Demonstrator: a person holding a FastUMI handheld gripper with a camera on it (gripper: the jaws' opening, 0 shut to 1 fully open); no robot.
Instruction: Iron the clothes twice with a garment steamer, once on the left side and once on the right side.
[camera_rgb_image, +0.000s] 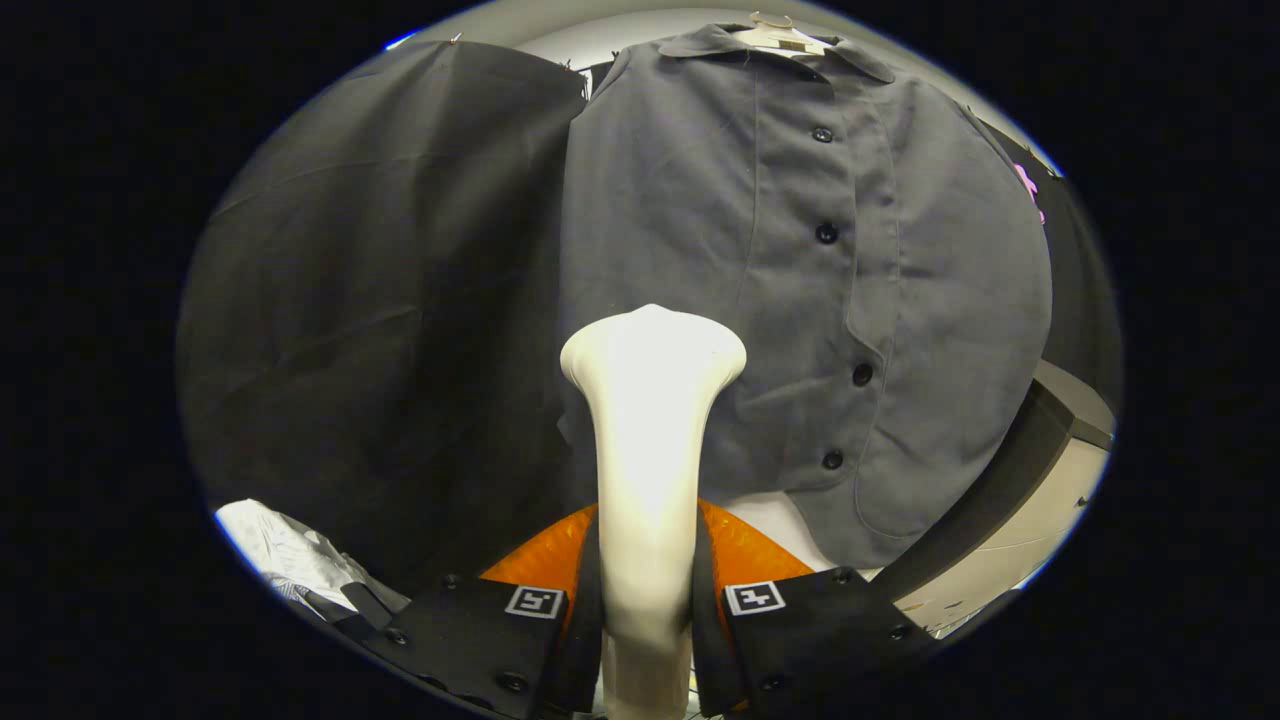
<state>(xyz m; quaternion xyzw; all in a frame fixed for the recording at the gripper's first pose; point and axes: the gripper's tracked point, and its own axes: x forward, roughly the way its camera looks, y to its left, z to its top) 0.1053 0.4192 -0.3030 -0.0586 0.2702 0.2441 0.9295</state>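
Note:
A grey button-up shirt (800, 280) hangs from a pale hanger (778, 38) straight ahead, its dark buttons running down the front. My gripper (648, 600) is shut on the white garment steamer (648, 440), both fingers pressing its handle. The steamer's flared head rises beyond the fingertips and sits against or just in front of the shirt's left panel, about mid-height, left of the button row. The head's face is turned away from me.
Black booth cloth (380, 290) hangs to the left of the shirt. An orange object (745, 550) lies just beyond the fingers, under the shirt's hem. Crumpled pale plastic (285, 555) lies low on the left. A dark bar and a light surface (1010, 545) sit to the right.

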